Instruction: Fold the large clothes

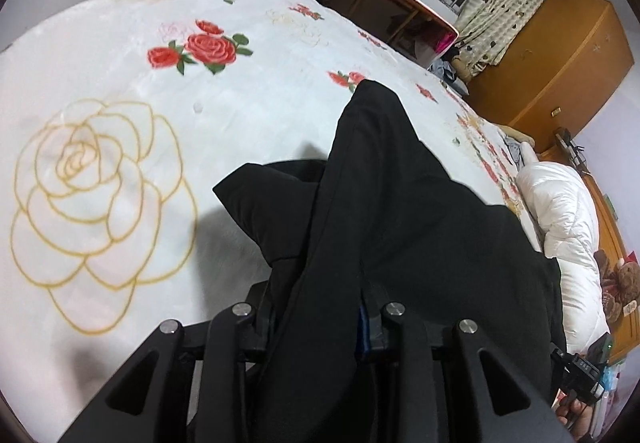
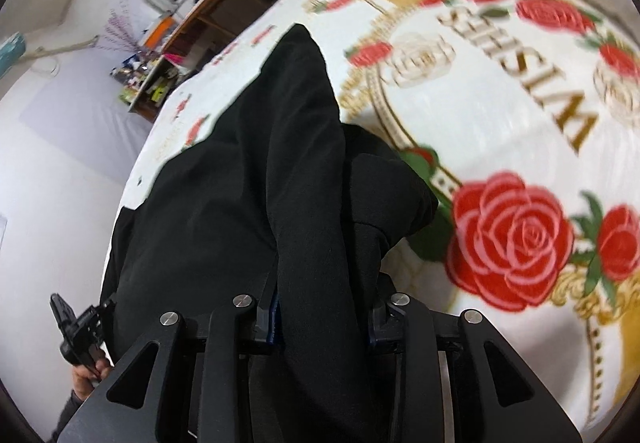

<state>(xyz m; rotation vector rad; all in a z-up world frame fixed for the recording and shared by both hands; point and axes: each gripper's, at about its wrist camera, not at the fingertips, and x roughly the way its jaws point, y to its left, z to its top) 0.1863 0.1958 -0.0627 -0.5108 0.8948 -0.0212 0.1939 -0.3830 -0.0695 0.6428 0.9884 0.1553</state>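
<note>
Black garment point(image 1: 384, 203) hangs bunched between the two grippers and drapes forward onto the bed point(image 1: 120, 43), its far tip lying on the rose-print blanket ahead of both cameras. Left gripper point(image 1: 320, 327): jaws partly closed with a thick fold of cloth running through them; cloth fills the gap, so it reads as clamped on the garment. Right gripper point(image 2: 324, 319): same picture, a bunched fold pinched between its jaws. No earlier view to compare. Long axis of the garment runs straight away from each gripper, from the held edge near the person toward the far tip; a side flap sticks out left in the left view and right in the right view, likely sleeves or corners. The other gripper shows at the edge of each view, so the hands are side by side, near each other, neither clearly closer to the far end. Judgement: the held edge sits near, the free end far, so the coming move depends on carrying the held edge forward along that axis onto the lying part. White quilt point(image 1: 568, 211) lies at the bed's right edge, apart from the garment.
</note>
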